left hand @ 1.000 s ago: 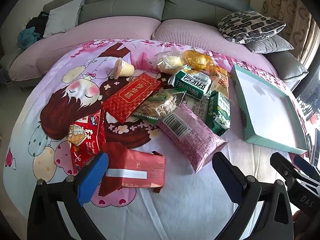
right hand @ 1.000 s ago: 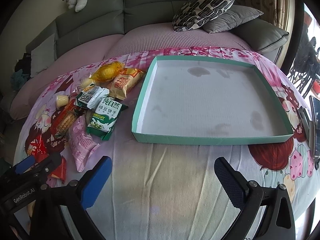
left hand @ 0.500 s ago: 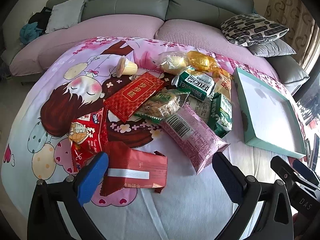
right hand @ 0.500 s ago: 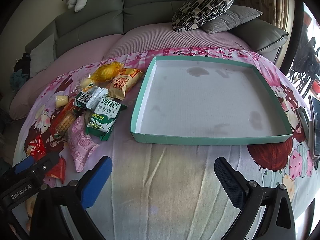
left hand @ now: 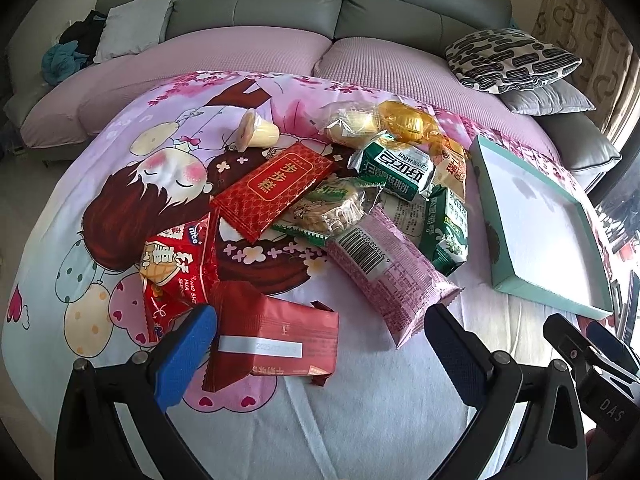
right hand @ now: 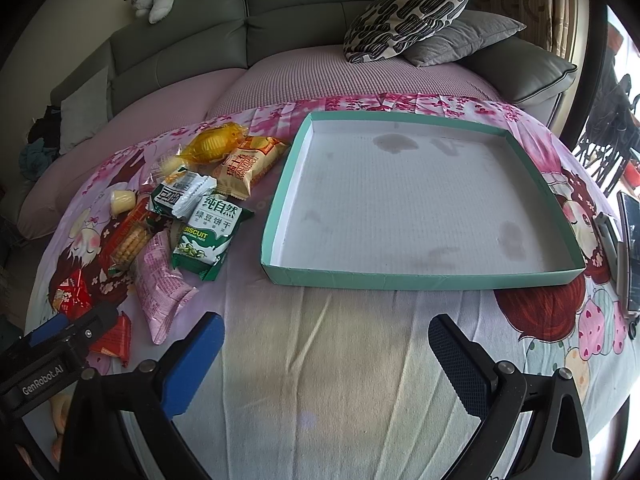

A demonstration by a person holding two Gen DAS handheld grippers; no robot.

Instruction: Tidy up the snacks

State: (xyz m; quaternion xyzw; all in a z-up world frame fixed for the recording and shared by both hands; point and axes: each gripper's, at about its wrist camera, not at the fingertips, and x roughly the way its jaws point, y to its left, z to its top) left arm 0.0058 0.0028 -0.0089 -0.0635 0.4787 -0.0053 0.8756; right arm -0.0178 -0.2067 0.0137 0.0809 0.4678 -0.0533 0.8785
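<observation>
A heap of snack packets lies on the cartoon-print cloth: a dark red packet (left hand: pixel 276 340) nearest me, a pink wafer packet (left hand: pixel 392 276), a red gold-lettered packet (left hand: pixel 276 190), a green biscuit bag (left hand: pixel 448 232) and a pudding cup (left hand: pixel 256 134). My left gripper (left hand: pixel 320 356) is open and hovers just short of the dark red packet and the pink one. The teal-rimmed shallow box (right hand: pixel 424 280) stands with nothing in it, right of the pile. My right gripper (right hand: pixel 326 364) is open over bare cloth in front of the box. The green biscuit bag (right hand: pixel 208 236) lies left of the box.
A grey sofa with pink seat covers (left hand: pixel 248 56) curves behind the table. A patterned cushion (right hand: pixel 404 16) and a grey one lie on it. A phone (right hand: pixel 630 256) rests at the table's right edge. The left gripper's body (right hand: pixel 52 364) shows at the lower left of the right wrist view.
The left gripper's view has drawn slightly back and up, showing more of the sofa. The right gripper has barely moved. No snack has shifted.
</observation>
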